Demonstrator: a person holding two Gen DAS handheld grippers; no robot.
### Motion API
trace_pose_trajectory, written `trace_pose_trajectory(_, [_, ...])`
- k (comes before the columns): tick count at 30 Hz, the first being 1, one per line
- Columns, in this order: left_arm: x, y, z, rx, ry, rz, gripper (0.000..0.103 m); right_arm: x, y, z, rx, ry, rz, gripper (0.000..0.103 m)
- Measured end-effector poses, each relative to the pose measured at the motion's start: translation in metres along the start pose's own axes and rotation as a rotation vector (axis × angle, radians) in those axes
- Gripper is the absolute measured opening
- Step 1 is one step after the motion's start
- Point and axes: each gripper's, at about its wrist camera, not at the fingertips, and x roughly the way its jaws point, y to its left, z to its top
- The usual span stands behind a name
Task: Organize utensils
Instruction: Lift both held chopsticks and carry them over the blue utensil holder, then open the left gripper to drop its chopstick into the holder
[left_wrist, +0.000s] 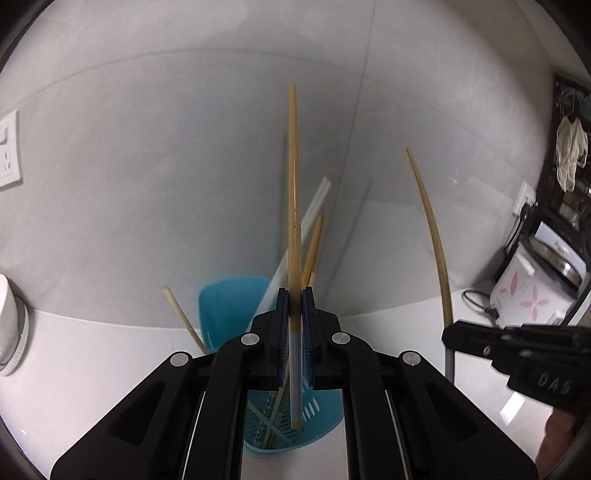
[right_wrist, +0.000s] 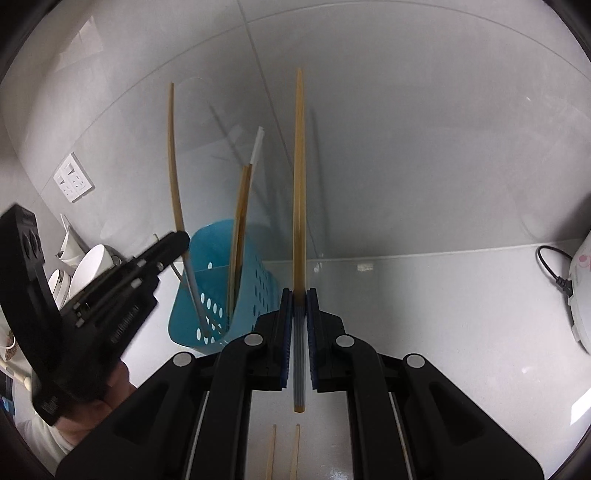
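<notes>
My left gripper (left_wrist: 294, 295) is shut on a tan chopstick (left_wrist: 293, 206) that stands upright, its grey ribbed end hanging over the blue perforated utensil holder (left_wrist: 229, 302). The holder has tan and white chopsticks (left_wrist: 314, 236) leaning in it. My right gripper (right_wrist: 299, 293) is shut on another tan chopstick (right_wrist: 299, 184), upright, to the right of the holder (right_wrist: 255, 266). The right gripper also shows in the left wrist view (left_wrist: 480, 341), and the left gripper in the right wrist view (right_wrist: 162, 254), right at the holder's left rim. Two more chopsticks (right_wrist: 282, 452) lie on the counter below my right gripper.
A white rice cooker (left_wrist: 532, 295) with a black cord stands at the right on the white counter (right_wrist: 443, 314). White bowls and cups (right_wrist: 88, 266) sit left of the holder. Wall sockets (right_wrist: 72, 182) are on the tiled wall behind.
</notes>
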Motion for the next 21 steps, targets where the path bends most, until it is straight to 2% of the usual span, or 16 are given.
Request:
trace_pose_trajectory(7, [0.013, -0.005, -0.012, 0.024, 0.003, 0.027, 0.007, 0.007, 0.004, -0.001, -0.006, 0.001, 0.002, 0.007])
trace_pose_trajectory(9, [0.018, -0.008, -0.014, 0.060, 0.025, 0.050, 0.008, 0.007, 0.004, -0.001, -0.005, 0.002, 0.003, 0.007])
trace_pose_trajectory(13, [0.017, -0.011, -0.010, 0.050, 0.059, 0.063, 0.012, 0.007, 0.005, -0.001, -0.028, 0.003, 0.005, 0.007])
trace_pose_trajectory(15, [0.011, -0.012, -0.008, 0.045, 0.072, 0.068, 0.022, 0.008, 0.007, 0.001, -0.037, 0.003, 0.006, 0.007])
trace_pose_trajectory(17, [0.004, -0.012, -0.007, 0.045, 0.083, 0.092, 0.041, 0.008, 0.008, 0.003, -0.042, -0.002, 0.009, 0.007])
trace_pose_trajectory(18, [0.000, -0.012, -0.006, 0.040, 0.097, 0.108, 0.045, 0.008, 0.009, 0.004, -0.044, -0.008, 0.012, 0.007])
trace_pose_trajectory(20, [-0.006, -0.011, -0.007, 0.021, 0.112, 0.116, 0.061, 0.008, 0.013, 0.006, -0.048, -0.019, 0.021, 0.007])
trace_pose_trajectory(21, [-0.010, -0.008, -0.007, 0.015, 0.117, 0.131, 0.065, 0.009, 0.015, 0.007, -0.045, -0.021, 0.028, 0.007])
